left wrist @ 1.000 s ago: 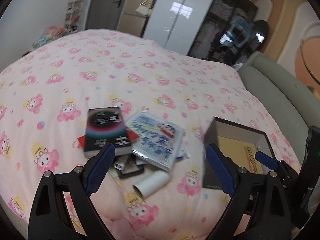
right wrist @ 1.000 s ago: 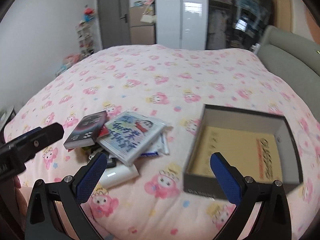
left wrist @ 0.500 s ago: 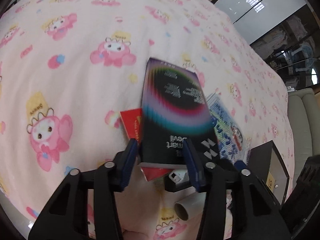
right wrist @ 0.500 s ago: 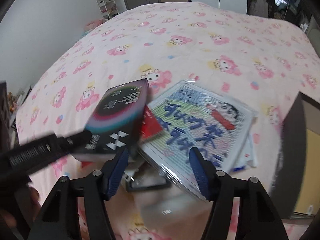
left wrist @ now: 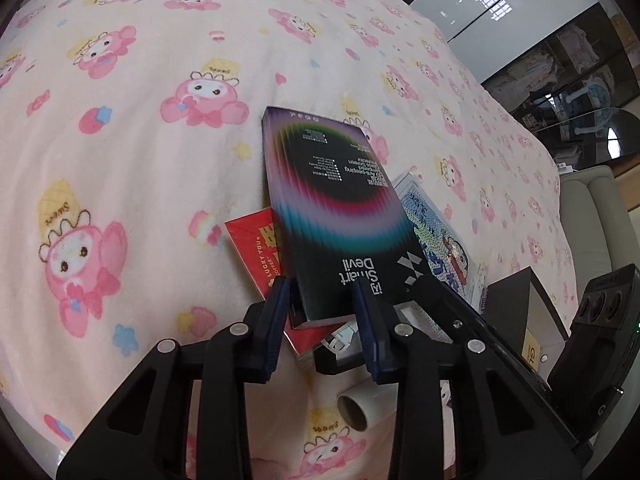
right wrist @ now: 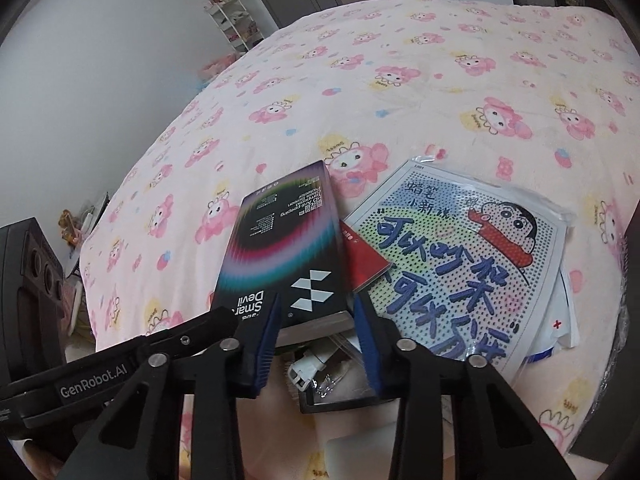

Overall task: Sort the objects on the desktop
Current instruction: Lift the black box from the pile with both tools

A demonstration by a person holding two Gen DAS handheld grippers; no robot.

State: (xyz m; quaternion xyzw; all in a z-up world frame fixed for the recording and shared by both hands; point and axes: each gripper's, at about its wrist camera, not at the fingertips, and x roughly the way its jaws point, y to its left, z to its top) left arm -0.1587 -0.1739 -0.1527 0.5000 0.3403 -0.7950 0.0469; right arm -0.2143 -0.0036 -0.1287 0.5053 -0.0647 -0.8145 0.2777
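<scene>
Black left gripper (left wrist: 322,312) angled downward, blue-padded fingers (left wrist: 279,312) closing. Black right gripper (right wrist: 316,314) likewise angled downward alongside, blue-padded fingers (right wrist: 269,326) drawn together, both clamping.

A bed, spread with a pale pink blanket (left wrist: 168,152) printed all over with pink cartoon figures, carried everything. A small heap lay near its near edge: a red packet (left wrist: 256,252) flat on the blanket at the left, a bagged bead-art sheet (right wrist: 472,268) showing a cartoon boy at the right, and a black tray (right wrist: 340,400) with a white plug (right wrist: 306,368) nearer in. A white paper tube (left wrist: 356,406) lay on the blanket nearest of all. The far stretch of the blanket held nothing else.
</scene>
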